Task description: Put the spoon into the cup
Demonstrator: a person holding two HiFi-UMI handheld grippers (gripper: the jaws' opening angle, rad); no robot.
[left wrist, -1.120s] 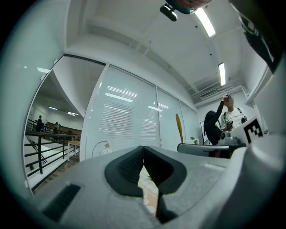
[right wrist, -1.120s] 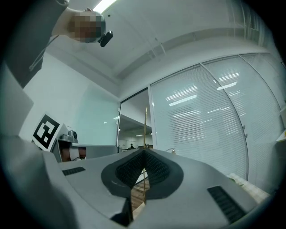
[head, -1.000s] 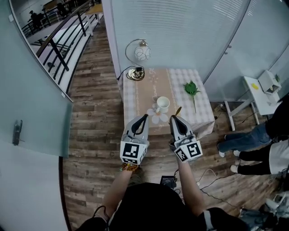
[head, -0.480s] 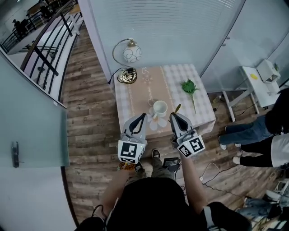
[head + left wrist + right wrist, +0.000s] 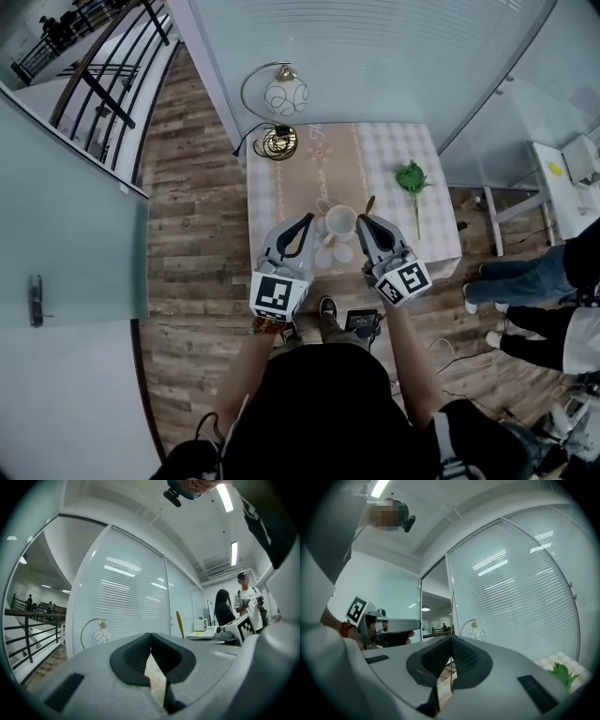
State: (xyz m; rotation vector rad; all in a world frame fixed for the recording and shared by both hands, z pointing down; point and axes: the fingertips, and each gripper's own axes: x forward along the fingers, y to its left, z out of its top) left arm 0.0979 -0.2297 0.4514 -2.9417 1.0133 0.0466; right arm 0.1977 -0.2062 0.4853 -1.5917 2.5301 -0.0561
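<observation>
Two tools (image 5: 307,223) (image 5: 365,223) nearer one cup (image 5: 340,220), seemingly

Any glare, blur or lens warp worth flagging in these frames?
Head view: evenly lit and sharp; lines of the glass wall bow from the wide lens. Left gripper view: heavy fisheye, dark corners, ceiling strip light blown out. Right gripper view: same warp and vignette, bright streaks reflected on the blinds.

Wood-plank floor (image 5: 187,281) surrounds a small bench (image 5: 272,197) draped in checked cloth. Behind it stands a glass wall with white blinds (image 5: 375,56). A globe lamp (image 5: 284,97) sits on the bench's far left corner. A black railing (image 5: 101,82) is at upper left, with strip lights (image 5: 226,496) overhead.
</observation>
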